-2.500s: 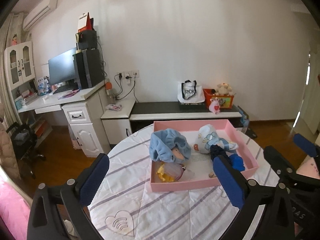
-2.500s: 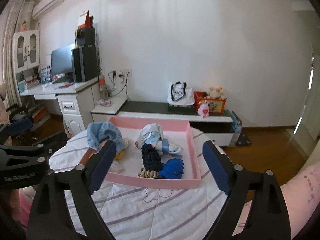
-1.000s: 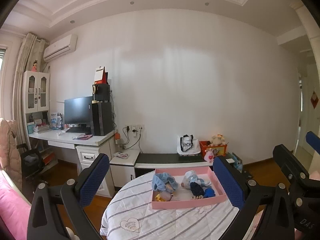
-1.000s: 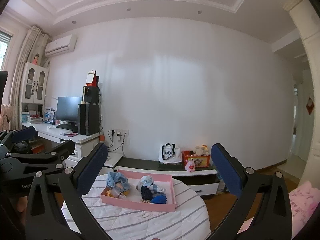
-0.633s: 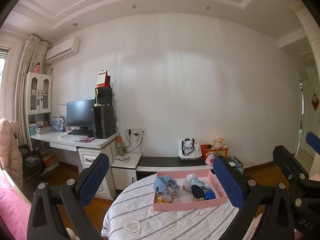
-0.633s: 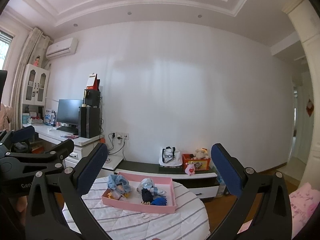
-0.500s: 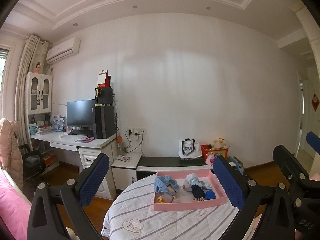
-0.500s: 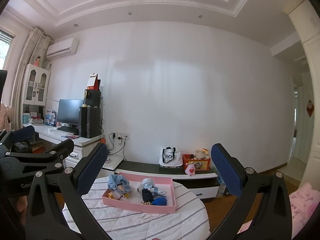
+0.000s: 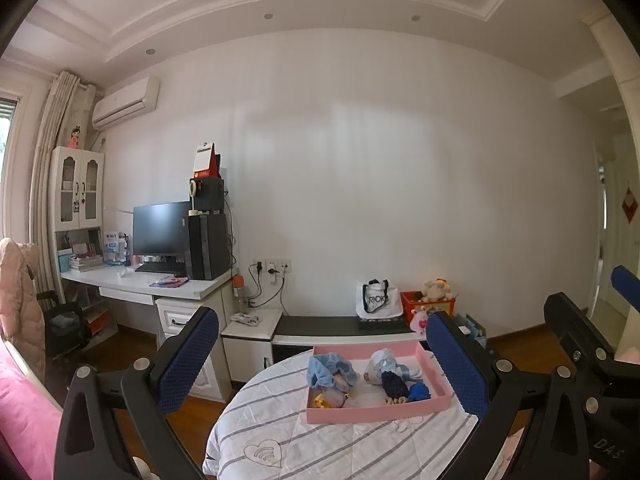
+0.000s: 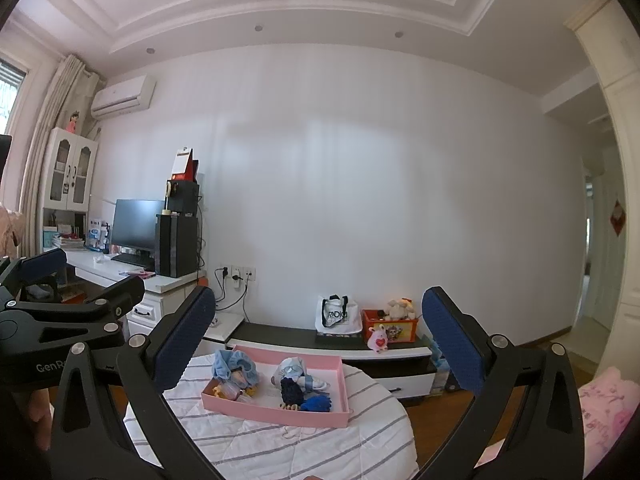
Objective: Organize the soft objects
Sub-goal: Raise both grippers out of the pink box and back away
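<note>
A pink tray [image 9: 376,413] sits on a round table with a striped cloth [image 9: 280,432]. In it lie a light blue fabric piece [image 9: 330,372], a white and blue soft toy [image 9: 384,362], a dark blue item [image 9: 394,385] and a bright blue item [image 9: 419,391]. The tray also shows in the right wrist view [image 10: 276,410], with the same items inside. My left gripper [image 9: 322,354] and my right gripper [image 10: 314,330] are both open and empty, held well back from the table.
A white desk [image 9: 152,286] with a monitor [image 9: 160,232] and a black computer tower stands at the left. A low black-topped cabinet [image 9: 344,326] behind the table carries a white bag [image 9: 376,300] and an orange box of plush toys [image 9: 428,300]. A doorway [image 10: 600,256] opens at the right.
Both grippers have pulled far back from the table and tilted up, so the tray looks much smaller. In the last half second almost nothing has moved. Both stay open.
</note>
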